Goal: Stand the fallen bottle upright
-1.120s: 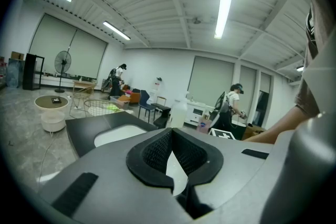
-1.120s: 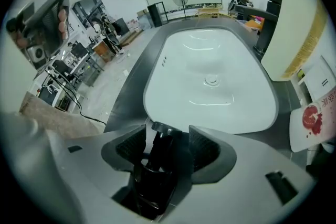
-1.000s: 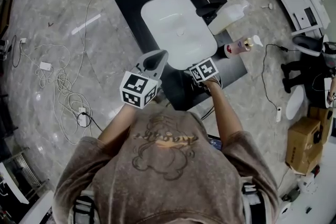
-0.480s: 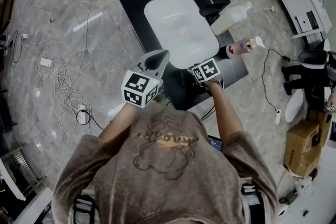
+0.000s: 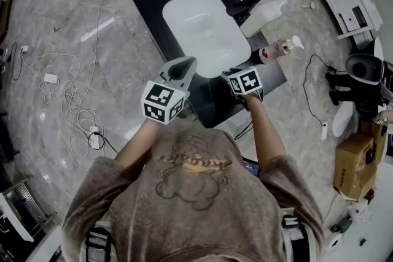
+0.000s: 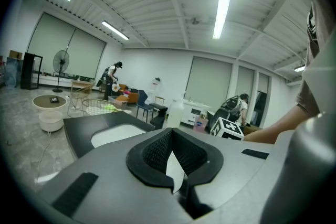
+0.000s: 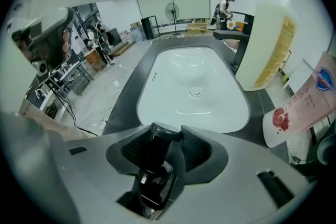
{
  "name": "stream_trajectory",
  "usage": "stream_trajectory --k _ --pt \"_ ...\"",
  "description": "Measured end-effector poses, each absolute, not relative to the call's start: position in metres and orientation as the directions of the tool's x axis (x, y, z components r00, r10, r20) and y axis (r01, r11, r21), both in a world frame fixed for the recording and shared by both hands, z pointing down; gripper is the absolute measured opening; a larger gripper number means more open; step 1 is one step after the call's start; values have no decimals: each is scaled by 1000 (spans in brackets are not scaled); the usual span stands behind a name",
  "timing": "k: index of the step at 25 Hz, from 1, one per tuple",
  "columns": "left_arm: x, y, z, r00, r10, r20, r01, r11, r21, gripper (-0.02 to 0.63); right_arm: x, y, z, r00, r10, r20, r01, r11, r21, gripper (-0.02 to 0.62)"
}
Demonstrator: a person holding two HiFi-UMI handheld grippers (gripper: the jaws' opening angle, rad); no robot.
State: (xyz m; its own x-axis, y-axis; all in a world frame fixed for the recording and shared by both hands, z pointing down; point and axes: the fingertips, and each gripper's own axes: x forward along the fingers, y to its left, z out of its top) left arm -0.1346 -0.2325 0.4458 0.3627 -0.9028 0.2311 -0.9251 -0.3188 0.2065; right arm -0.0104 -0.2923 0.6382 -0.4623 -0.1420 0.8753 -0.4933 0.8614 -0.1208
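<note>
Black bottle sits gripped between the just-closed jaws of the right gripper, visible only in its own view; left gripper is clenched, empty.

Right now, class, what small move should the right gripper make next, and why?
Probably turn the wrist so the dark bottle stands vertical, then lower it onto the black counter. The right gripper has just closed its jaws on the bottle, which lies along them, not upright, near the white sink.
</note>
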Motion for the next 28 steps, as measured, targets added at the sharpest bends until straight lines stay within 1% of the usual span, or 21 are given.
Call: stream_trajectory --k 7,12,28 --pt "-123 -230 445 388 -892 233 -916 -345 206 8 2 -292 616 -491 -252 834 -543 837 -67 170" --pt "-113 -229 447 412 -880 237 -906 -369 207 8 9 -293 597 -530 -330 782 -576 816 -46 171" --pt "-72 -237 454 500 -828 254 -864 -460 203 8 44 -274 574 -569 -464 679 -652 757 -29 172"
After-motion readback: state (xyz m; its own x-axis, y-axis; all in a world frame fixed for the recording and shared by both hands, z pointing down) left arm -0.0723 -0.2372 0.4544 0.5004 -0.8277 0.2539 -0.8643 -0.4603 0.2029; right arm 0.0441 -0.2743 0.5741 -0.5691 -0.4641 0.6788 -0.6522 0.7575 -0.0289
